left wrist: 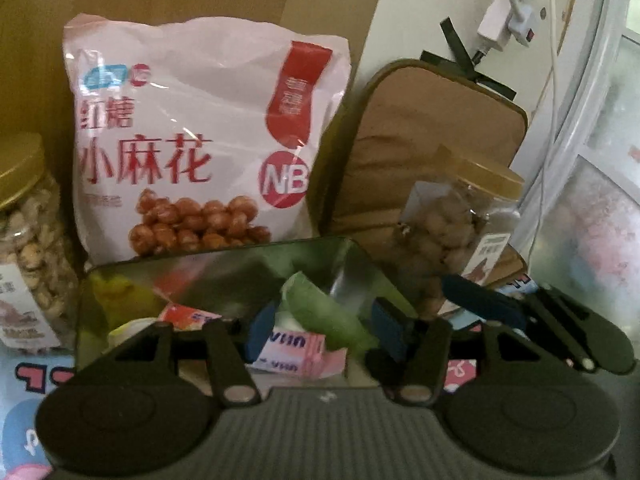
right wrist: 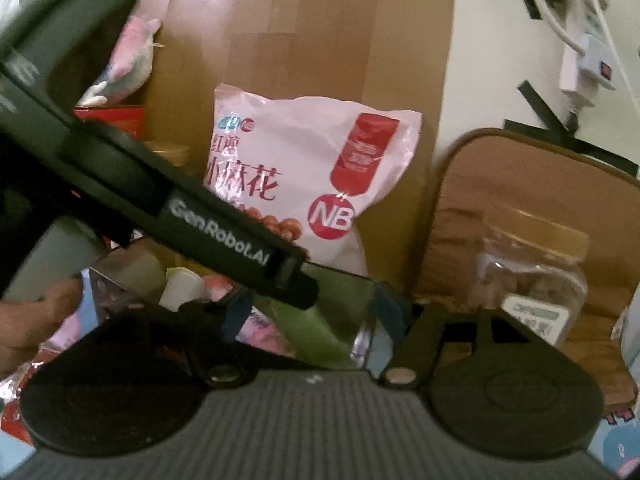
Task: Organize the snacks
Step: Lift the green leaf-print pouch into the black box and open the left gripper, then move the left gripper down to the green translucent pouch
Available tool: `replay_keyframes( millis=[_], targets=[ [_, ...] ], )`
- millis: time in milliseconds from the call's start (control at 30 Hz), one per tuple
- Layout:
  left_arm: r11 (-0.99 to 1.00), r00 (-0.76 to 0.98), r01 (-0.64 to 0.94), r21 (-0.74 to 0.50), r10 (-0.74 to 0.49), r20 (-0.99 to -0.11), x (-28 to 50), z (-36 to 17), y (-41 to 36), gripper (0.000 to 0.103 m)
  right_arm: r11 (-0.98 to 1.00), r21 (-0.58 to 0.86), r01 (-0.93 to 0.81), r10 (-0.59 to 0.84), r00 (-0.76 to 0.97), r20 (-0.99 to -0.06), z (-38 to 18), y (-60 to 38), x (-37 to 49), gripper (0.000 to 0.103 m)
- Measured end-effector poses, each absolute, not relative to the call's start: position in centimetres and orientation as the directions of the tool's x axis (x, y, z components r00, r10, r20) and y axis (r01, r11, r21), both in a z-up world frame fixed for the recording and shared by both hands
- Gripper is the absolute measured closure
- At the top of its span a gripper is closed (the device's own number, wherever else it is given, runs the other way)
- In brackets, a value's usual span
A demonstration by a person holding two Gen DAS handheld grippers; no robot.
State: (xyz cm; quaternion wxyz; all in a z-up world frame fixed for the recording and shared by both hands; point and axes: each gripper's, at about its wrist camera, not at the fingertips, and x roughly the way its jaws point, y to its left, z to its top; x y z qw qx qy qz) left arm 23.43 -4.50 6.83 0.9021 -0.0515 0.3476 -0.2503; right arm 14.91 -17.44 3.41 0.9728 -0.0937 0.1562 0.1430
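Observation:
A clear plastic bin (left wrist: 224, 258) holds small snack packs, among them a green pack (left wrist: 324, 312) and a pink pack (left wrist: 294, 350). My left gripper (left wrist: 326, 330) is open, its blue pads inside the bin on either side of the green pack. My right gripper (right wrist: 312, 316) is open at the bin's near right corner (right wrist: 360, 280), above the green pack (right wrist: 312, 328). In the right wrist view the left gripper's body (right wrist: 208, 224) crosses in front. A big pink snack bag (left wrist: 200, 136) stands behind the bin.
A nut jar with a gold lid (left wrist: 28, 240) stands left of the bin, another jar (left wrist: 456, 216) right of it, in front of a brown cushion (left wrist: 432, 128). A cardboard box (right wrist: 300, 40) and a wall with a power strip (left wrist: 508, 12) are behind.

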Motion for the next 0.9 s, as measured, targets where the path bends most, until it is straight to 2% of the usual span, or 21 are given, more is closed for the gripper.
replay_keyframes(
  millis=[100,300,400,600,667,700,733,800,900],
  targets=[
    [0.859,0.644,0.418,-0.297,-0.510,-0.570,21.8,8.0,-2.6,0.048,0.953,-0.098,-0.287,0.243,0.916,-0.320,3.3,-18.3,13.0,0.033],
    [0.831,0.662,0.449,-0.328,-0.557,-0.502,15.1,9.7,2.4,0.048,0.942,0.093,-0.323,0.335,0.882,-0.332,2.6,-20.0,8.9,0.035],
    [0.825,0.657,0.436,-0.360,-0.565,-0.499,12.3,8.7,4.8,0.048,0.920,0.187,-0.344,0.391,0.833,-0.392,1.3,-19.8,8.3,0.049],
    [0.833,0.652,0.384,-0.398,-0.550,-0.522,8.0,6.2,7.8,0.048,0.905,0.242,-0.349,0.425,0.753,-0.503,-0.8,-17.7,8.4,0.052],
    [0.831,0.645,0.373,-0.413,-0.552,-0.528,7.1,5.4,8.3,0.048,0.912,0.231,-0.338,0.409,0.742,-0.531,-1.2,-17.0,7.9,0.061],
    [0.826,0.638,0.368,-0.426,-0.558,-0.531,6.7,5.1,8.5,0.049,0.917,0.222,-0.332,0.400,0.747,-0.532,-1.2,-17.1,7.4,0.079],
    [0.823,0.633,0.366,-0.434,-0.562,-0.532,6.3,4.8,8.7,0.050,0.918,0.221,-0.328,0.396,0.746,-0.535,-1.1,-17.0,6.9,0.084],
    [0.818,0.624,0.369,-0.442,-0.570,-0.534,5.7,4.3,8.8,0.050,0.914,0.236,-0.330,0.405,0.742,-0.534,-1.1,-17.1,6.0,0.090],
    [0.807,0.613,0.383,-0.449,-0.586,-0.530,5.1,4.1,8.3,0.050,0.914,0.246,-0.322,0.405,0.753,-0.519,-1.0,-17.6,3.8,0.090]
  ],
)
